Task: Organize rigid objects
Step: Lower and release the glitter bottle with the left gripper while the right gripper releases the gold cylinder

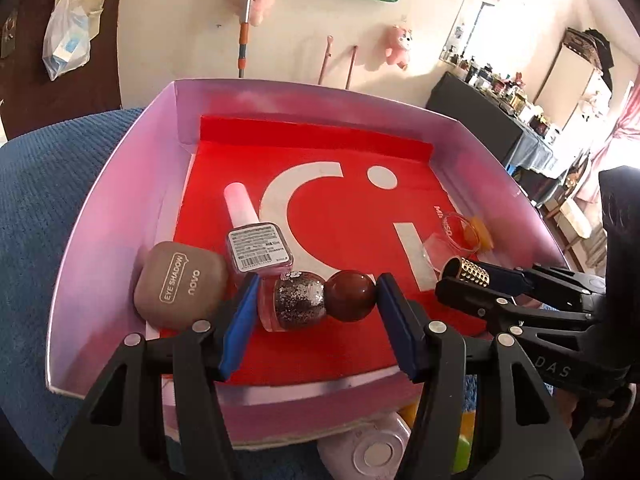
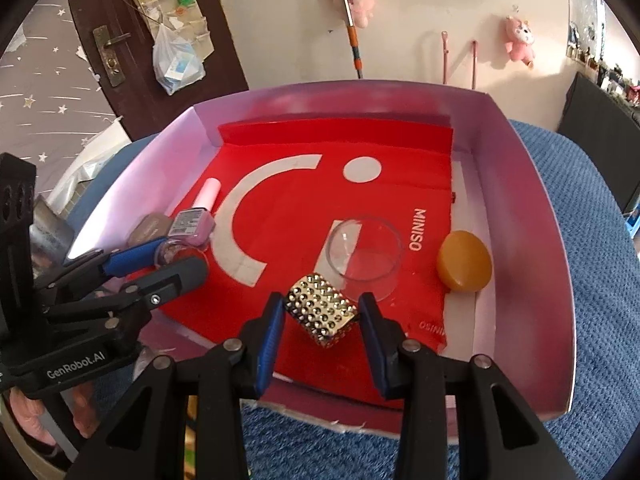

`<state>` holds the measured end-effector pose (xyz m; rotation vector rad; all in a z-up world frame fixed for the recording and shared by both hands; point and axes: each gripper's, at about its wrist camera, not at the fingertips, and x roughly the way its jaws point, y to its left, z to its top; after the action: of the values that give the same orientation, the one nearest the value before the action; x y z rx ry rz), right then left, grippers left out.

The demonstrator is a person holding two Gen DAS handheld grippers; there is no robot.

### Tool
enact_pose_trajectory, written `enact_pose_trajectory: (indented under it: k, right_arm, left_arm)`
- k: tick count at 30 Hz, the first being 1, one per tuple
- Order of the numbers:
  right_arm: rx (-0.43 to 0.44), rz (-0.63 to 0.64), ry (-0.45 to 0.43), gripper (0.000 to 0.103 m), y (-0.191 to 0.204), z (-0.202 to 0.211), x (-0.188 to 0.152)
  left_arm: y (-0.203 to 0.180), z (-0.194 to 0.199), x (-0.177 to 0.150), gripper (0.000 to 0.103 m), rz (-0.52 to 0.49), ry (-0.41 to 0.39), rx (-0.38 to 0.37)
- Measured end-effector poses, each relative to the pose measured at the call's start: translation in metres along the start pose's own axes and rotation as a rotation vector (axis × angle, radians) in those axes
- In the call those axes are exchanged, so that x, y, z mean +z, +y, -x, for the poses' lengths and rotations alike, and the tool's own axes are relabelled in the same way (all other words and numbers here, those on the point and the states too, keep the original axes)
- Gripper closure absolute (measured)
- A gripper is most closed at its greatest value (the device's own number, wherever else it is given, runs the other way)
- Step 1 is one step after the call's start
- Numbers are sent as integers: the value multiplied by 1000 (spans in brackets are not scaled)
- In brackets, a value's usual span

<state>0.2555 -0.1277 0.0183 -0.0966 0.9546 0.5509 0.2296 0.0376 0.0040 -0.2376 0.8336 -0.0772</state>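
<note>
L gripper (image 1: 316, 304) pinches glitter bottle (image 1: 296, 300) base-to-cap: glass, slick, keep firm. R gripper (image 2: 322, 316) straddles studded cap (image 2: 322, 310), contact unclear; light, stiff, squeeze flat sides.

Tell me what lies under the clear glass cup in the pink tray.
The clear round glass cup lies on a red Miniso bag lining the pink tray. Through the glass, red and a white stripe show. The tray floor beneath is covered.

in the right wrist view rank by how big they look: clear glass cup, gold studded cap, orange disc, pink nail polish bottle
1. clear glass cup
2. gold studded cap and orange disc: look alike, and the cap is nearer the camera, so unranked
3. pink nail polish bottle
</note>
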Motion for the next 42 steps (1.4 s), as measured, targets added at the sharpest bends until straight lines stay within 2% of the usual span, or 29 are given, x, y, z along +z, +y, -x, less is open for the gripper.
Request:
enact_pose_trajectory:
  k: [4, 11, 35, 42]
  right_arm:
    - [-49, -8, -16, 63, -5, -3, 0]
    - [-116, -4, -37, 63, -8, -6, 3]
    - [-93, -16, -23, 62, -11, -10, 5]
    - [-74, -18, -39, 53, -9, -1, 3]
  left_arm:
    - [3, -2, 1, 46, 6, -15, 12]
    - [3, -8, -1, 47, -7, -22, 75]
    - [0, -12, -4, 47, -20, -15, 102]
    - [-3, -9, -5, 47, -27, -4, 106]
